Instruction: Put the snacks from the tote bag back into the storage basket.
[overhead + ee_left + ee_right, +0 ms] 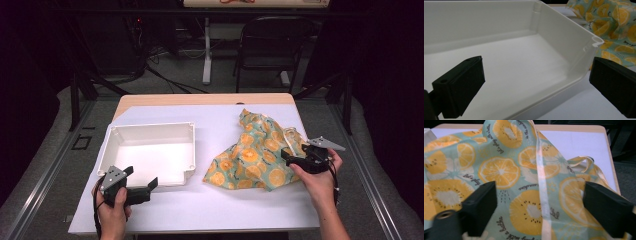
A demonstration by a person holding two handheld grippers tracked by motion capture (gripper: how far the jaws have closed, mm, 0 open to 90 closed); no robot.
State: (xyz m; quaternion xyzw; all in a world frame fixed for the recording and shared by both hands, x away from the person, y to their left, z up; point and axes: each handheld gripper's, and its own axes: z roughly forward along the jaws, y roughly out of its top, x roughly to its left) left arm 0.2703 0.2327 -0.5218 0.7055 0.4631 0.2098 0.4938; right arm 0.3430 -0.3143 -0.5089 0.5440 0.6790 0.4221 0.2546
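Though spread wide, R tool over cloth

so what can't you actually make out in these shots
- Table under the cloth: hidden by its folds, high view.
- Printed words on the cloth: partly cut off by the right gripper jaws, right gripper view.
- Near wall of the white tray: cut off at the bottom edge behind the open left gripper.

Crumpled lemon-print cloth right of white tray
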